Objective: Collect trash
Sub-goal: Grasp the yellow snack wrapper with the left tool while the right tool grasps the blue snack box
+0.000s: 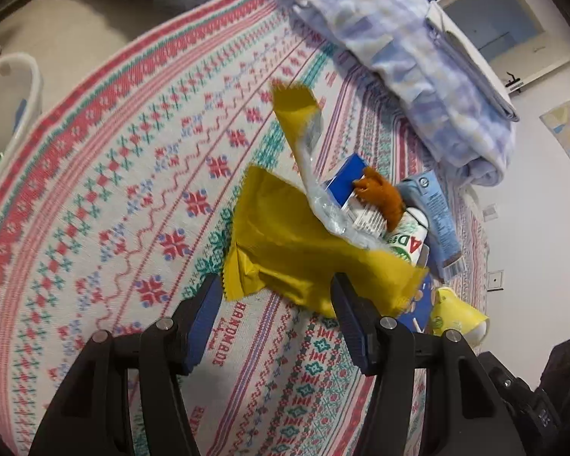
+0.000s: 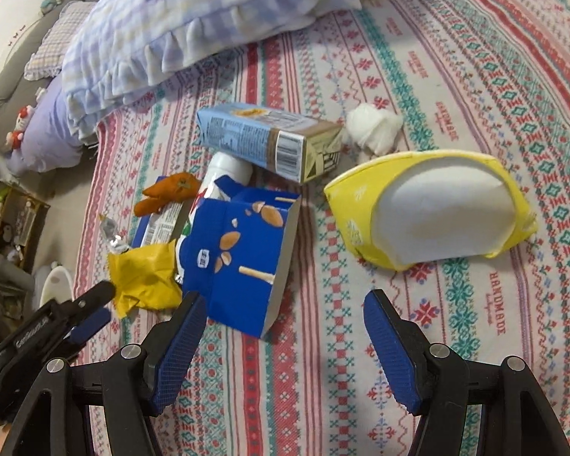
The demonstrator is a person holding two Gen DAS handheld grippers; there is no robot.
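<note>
Trash lay heaped on the patterned bedspread [image 2: 456, 87]. The left gripper [image 1: 276, 285], jaws wide and empty, straddled the yellow wrapper's [image 1: 285, 243] near edge — apparently lined up to pinch it. The right gripper [image 2: 285, 304], equally wide, held nothing, between the blue snack box [image 2: 243, 262] and the crushed yellow cup [image 2: 429, 209].

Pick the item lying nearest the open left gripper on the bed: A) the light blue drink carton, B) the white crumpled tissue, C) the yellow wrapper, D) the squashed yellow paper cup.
C: the left wrist view shows the yellow wrapper lying right between and ahead of the fingertips of the left gripper, which is open; the other trash lies farther off.
</note>
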